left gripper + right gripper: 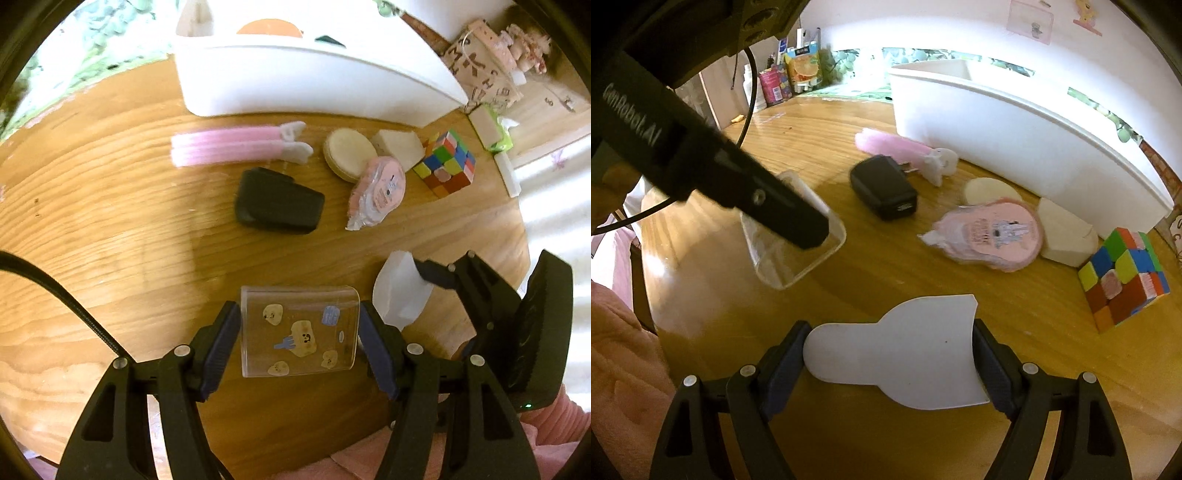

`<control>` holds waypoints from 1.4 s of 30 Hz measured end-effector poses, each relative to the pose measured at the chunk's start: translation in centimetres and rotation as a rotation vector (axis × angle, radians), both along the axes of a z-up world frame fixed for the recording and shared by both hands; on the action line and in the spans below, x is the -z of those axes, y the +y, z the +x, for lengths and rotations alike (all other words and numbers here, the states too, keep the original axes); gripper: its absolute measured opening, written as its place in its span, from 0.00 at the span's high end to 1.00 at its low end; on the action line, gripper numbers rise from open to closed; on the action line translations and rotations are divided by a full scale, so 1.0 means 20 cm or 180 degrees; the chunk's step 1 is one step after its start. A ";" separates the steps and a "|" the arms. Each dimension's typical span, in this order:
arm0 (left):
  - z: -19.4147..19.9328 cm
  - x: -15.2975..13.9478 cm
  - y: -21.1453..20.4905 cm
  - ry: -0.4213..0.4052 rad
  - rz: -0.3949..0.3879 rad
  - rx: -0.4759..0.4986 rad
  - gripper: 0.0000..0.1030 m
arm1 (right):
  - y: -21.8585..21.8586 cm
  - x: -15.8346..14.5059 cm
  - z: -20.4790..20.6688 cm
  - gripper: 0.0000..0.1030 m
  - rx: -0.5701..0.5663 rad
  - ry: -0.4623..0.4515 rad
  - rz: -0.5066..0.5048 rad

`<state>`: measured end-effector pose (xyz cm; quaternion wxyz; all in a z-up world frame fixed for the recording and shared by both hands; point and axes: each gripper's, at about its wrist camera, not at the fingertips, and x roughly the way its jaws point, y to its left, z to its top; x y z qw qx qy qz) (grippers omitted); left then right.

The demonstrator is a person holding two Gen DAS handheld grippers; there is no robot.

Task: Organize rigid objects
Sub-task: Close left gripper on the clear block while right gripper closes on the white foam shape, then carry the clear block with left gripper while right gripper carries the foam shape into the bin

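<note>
**Both grippers loaded, the rest of the clutter sits by the bin**

The left gripper [299,332] is clamped on a clear plastic box [299,330] with little cartoon stickers on it, pads pressing both short sides, held up off the wooden table [110,229]. The right gripper [890,362] has its pads squeezed on a flat white plastic piece [897,358], smooth, with a rounded narrow end and a wider squared end.

There's a decent patch of bare wood between the grippers and the pile further out. The rounded table edge shows on the right of the left wrist view, close to the right gripper there.

Further out, in a loose row: a matte black charger [279,201] with prongs, pink fuzzy razors [236,146] with white heads, a round cream disc [349,153], a pink wrapped round packet [380,190] leaning on that disc, a cream wedge block [399,147], and a scrambled colour cube [448,162] nearest the edge. Behind all that is the big white bin [295,81], its wall running just beside the razors and the wedge.

The right wrist view shows the charger's USB port and bottles and cartons at the far back corner, which the left one misses. The left view looks down into the bin: something orange in there, can't tell what.
</note>
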<state>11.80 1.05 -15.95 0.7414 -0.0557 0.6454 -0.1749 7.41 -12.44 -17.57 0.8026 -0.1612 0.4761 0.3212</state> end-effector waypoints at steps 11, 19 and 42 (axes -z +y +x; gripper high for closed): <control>-0.12 -0.17 0.20 -0.0556 -0.0044 -0.0155 0.34 | 0.13 -0.09 -0.12 0.19 -0.0041 -0.0192 0.0169; -0.11 -0.30 0.33 -0.0916 -0.0038 -0.0317 0.34 | 0.23 -0.23 -0.10 0.19 -0.0003 -0.0409 0.0344; 0.15 -0.63 0.38 -0.1685 -0.0082 -0.0469 0.34 | 0.23 -0.64 0.31 0.19 0.0294 -0.1078 0.0380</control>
